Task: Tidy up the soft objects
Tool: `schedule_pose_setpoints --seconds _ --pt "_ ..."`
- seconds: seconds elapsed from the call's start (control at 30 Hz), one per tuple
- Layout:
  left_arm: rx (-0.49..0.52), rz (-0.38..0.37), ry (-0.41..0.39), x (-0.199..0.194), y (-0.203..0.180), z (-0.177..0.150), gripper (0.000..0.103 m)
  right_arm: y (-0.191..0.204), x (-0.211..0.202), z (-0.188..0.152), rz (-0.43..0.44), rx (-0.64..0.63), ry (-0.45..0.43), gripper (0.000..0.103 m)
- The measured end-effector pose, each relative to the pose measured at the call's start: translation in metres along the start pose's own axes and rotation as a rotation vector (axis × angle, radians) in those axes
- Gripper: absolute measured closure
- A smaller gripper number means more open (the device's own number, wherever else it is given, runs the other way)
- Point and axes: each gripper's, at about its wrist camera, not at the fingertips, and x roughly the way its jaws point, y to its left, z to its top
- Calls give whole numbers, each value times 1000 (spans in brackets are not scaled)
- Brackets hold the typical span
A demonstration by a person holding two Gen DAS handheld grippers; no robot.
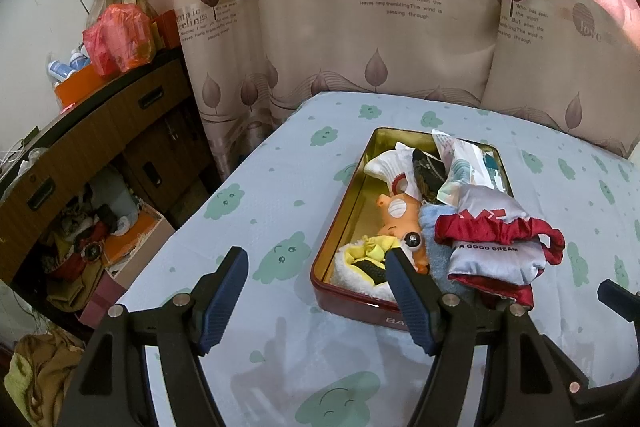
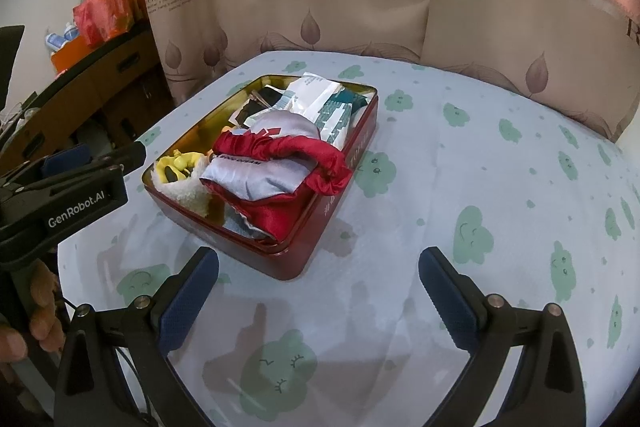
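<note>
- A red tin (image 2: 316, 227) with a gold inside sat on a bed sheet (image 2: 500, 187) that had green cloud faces on it.
- The tin was full of soft things.
- A grey pouch (image 1: 496, 255) with a red frilly edge lay on top, at the near right end, and hung a little over the rim.
- An orange toy (image 1: 400, 219) lay in the middle of the tin, next to a blue cloth (image 1: 430, 227).
- A yellow toy (image 2: 180, 165) sat on a white fluffy towel (image 2: 188, 195) in the near left corner.
- A white sock (image 1: 388, 167) and some plastic packets (image 2: 320, 99) filled the far end.
- The left claw (image 1: 316, 303) was wide open and held nothing. It hung just in front of the tin.
- The right claw (image 2: 318, 295) was wide open too, and held nothing. It was over the bare sheet, near the tin.
- A hand (image 2: 40, 311) held the left claw's handle.
- A curtain (image 1: 320, 7) with leaves hung behind the bed.
</note>
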Motion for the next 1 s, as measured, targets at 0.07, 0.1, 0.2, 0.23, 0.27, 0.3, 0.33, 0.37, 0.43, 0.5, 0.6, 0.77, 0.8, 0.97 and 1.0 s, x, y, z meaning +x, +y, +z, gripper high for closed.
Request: schedule_pose_setpoints --seconds 0.07,0.1,0.2,0.23,0.27,0.3,0.33,0.37,0.43,0.5,0.6,0.77,0.8,0.97,1.0 --pt "-2 0 0 0 0 0 30 0 0 0 -2 -1 1 4" --pt "-3 1 0 0 1 0 30 0 0 0 0 0 1 4" --pt "-3 -1 3 1 1 0 30 1 0 0 -3 -3 -1 4" --pt "-3 -1 2 1 1 0 30 1 0 0 -2 -4 0 4" --pt "-2 -1 2 1 1 0 30 1 0 0 -2 -7 0 4" --pt "-3 -1 2 0 1 0 30 2 0 0 -1 -9 -1 4" --pt "-4 -1 1 1 1 0 30 3 0 0 -1 -11 -1 4" --pt "-4 -3 1 1 1 0 30 3 1 0 -2 -14 0 4" --pt "-5 -2 1 1 1 0 30 4 1 0 -1 -17 2 4" --pt "-5 -4 2 1 1 0 30 5 1 0 -4 -18 4 4" --pt "-6 -2 1 0 1 -1 30 6 0 0 -4 -23 5 4" --pt "-5 0 1 0 1 0 30 8 0 0 -3 -29 6 4" --pt "-5 -2 1 0 1 0 30 8 0 0 -4 -28 5 4" --pt "-5 -2 1 0 1 -1 30 8 0 0 -3 -28 5 4" --pt "-5 -3 1 0 1 -1 30 8 0 0 -3 -29 7 4"
